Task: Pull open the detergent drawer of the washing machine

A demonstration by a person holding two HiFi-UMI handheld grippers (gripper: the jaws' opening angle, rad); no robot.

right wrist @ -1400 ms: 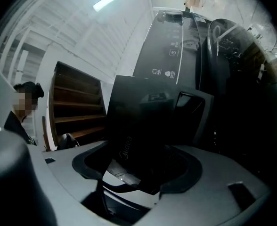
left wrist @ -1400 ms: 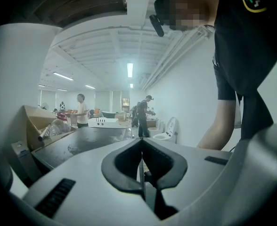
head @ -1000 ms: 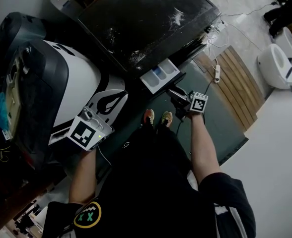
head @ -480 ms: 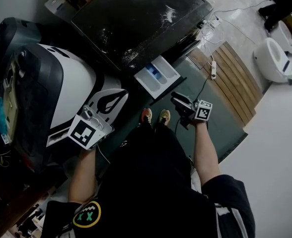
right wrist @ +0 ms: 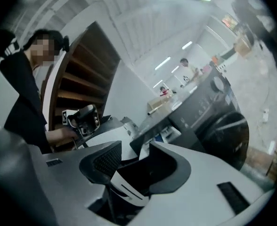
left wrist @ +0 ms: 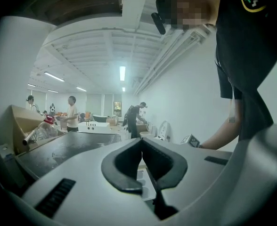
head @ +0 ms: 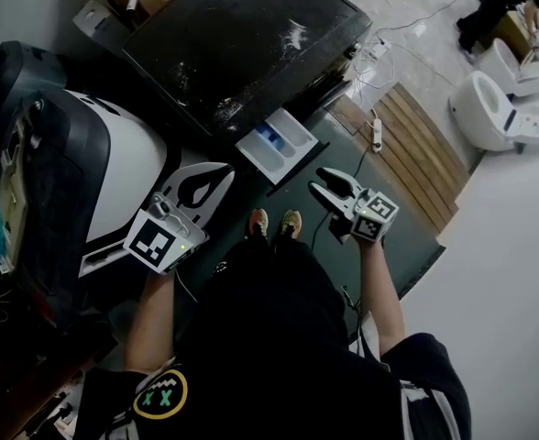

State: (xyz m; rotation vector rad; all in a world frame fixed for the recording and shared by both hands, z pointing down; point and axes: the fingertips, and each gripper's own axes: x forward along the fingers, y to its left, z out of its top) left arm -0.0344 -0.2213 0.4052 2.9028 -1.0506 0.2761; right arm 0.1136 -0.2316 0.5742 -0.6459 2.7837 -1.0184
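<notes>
Detergent drawer (head: 283,143) out, porthole (right wrist: 225,135) right gripper view

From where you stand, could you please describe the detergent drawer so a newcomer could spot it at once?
Find the washing machine with the dusty black top. From its front edge a shallow tray juts out towards the person's shoes: the detergent drawer. It is white and open-topped with a blue compartment, unlike the slim white power strip on the floor to its right.
</notes>
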